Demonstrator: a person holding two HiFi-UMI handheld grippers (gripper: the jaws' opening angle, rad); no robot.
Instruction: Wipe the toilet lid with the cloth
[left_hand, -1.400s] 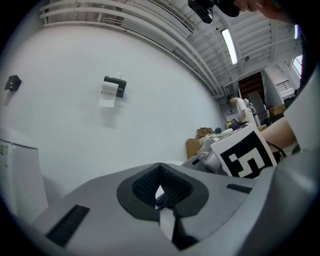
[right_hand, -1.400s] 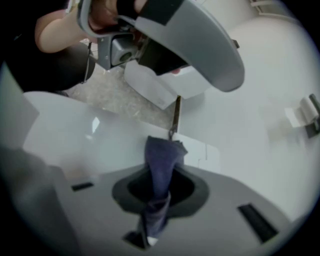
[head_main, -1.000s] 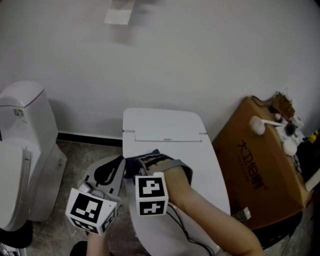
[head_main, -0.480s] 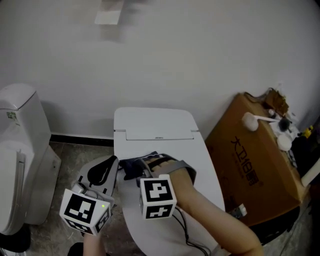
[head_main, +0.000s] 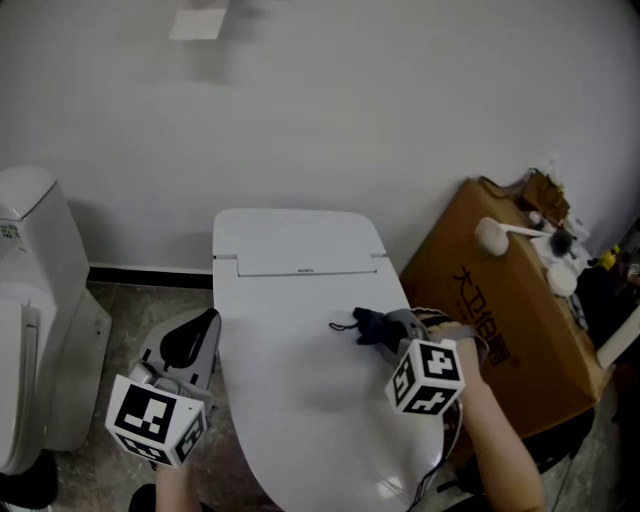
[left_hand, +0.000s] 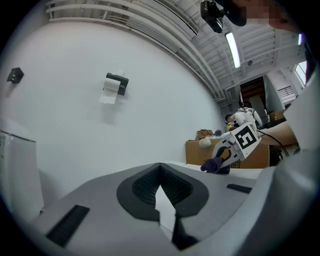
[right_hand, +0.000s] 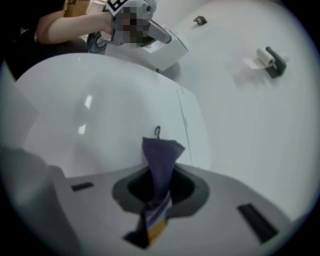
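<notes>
The white toilet lid (head_main: 290, 390) lies closed in the middle of the head view. A dark purple cloth (head_main: 370, 324) rests on its right side, pinched in my right gripper (head_main: 388, 328), which reaches in from the lid's right edge. In the right gripper view the cloth (right_hand: 161, 152) sticks out from between the shut jaws over the lid (right_hand: 100, 115). My left gripper (head_main: 190, 342) hangs left of the toilet over the floor, off the lid, jaws together and empty. The left gripper view shows its tips meeting (left_hand: 160, 167), with the cloth (left_hand: 215, 165) far off.
A brown cardboard box (head_main: 500, 300) with white brushes on top stands close to the toilet's right. A second white toilet (head_main: 30, 300) stands at the left. A toilet-paper holder (head_main: 198, 22) hangs on the white wall. Stone floor (head_main: 140, 310) shows between the toilets.
My right gripper has dragged the cloth across the lid from its left-middle to its right side. The left gripper stays beside the toilet's left.
</notes>
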